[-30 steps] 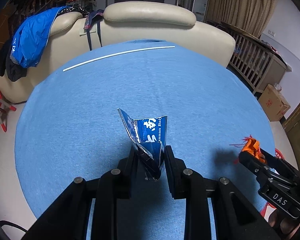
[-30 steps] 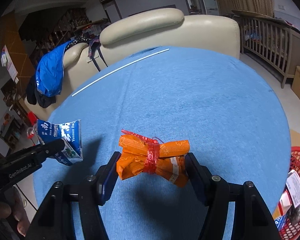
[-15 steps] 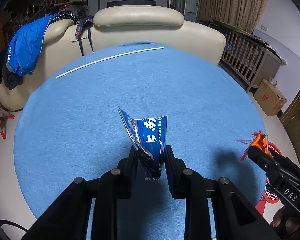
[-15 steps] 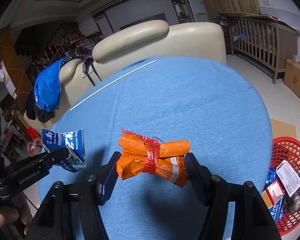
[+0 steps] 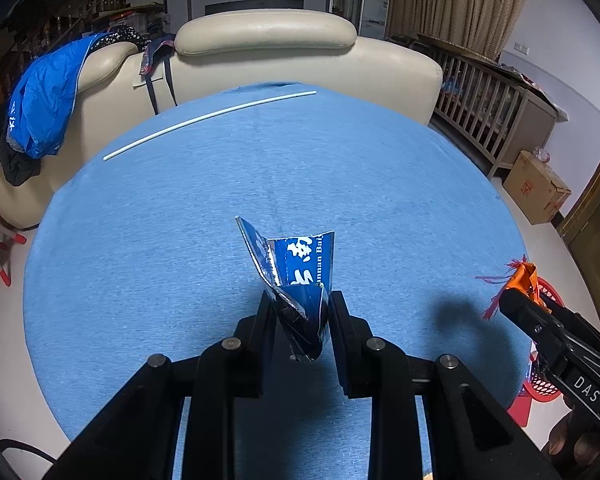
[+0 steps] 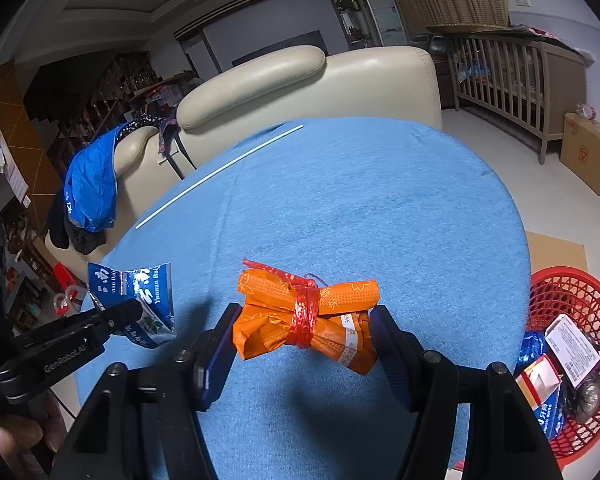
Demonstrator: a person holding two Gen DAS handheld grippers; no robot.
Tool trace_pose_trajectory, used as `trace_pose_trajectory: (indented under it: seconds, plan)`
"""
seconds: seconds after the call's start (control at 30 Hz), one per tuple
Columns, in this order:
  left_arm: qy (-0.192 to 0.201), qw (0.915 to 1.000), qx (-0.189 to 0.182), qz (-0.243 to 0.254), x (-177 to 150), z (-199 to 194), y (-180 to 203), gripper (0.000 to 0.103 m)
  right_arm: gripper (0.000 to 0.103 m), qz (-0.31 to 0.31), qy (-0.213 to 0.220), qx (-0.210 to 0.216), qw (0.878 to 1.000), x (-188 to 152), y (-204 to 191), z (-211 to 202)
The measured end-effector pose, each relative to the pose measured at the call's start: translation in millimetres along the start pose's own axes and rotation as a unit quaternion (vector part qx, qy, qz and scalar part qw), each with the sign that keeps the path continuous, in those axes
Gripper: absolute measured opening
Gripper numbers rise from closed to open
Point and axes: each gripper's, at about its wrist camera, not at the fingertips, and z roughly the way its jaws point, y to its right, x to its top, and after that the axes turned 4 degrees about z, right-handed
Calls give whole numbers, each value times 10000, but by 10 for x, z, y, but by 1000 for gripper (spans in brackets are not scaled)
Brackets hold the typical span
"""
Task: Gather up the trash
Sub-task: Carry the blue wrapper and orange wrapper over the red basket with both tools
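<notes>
Blue foil, crumpled into a torn wrapper with white lettering, sits clamped between the 2 black fingers of the left gripper. The lower, crushed end of the wrapper is pinched between the pads; the upper end fans out above and beyond the fingertips. The wrapper is held clear above the round table covered in blue cloth.

The right gripper is closed on an orange paper bundle tied at its middle with red plastic string. The bundle lies crosswise between the 2 fingers, 1 end against each pad (the jaws stand fairly wide because the bundle is wide). It is also held above the cloth, with its shadow below it.

A red plastic mesh basket stands on the floor beside the table, on the right, and holds several pieces of packaging. A thin white rod lies on the far part of the table, well apart from both grippers.
</notes>
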Motion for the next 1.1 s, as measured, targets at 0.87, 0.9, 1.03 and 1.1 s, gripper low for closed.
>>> trace_pose_trajectory:
  seconds: [0.87, 0.9, 1.03, 1.1]
  plan:
    - [9, 9965, -393, 734, 135, 9, 785, 27, 68, 470, 357, -317, 9978, 10, 582, -379]
    - [3, 9962, -415, 767, 139, 12, 824, 27, 68, 495, 377, -336, 9975, 11, 615, -404]
    - [-21, 9937, -544, 982, 140, 26, 1067, 27, 68, 604, 486, -452, 9960, 3, 805, -556]
    - [-36, 9925, -600, 1066, 144, 39, 1148, 27, 68, 652, 525, -501, 9952, 3, 878, -604]
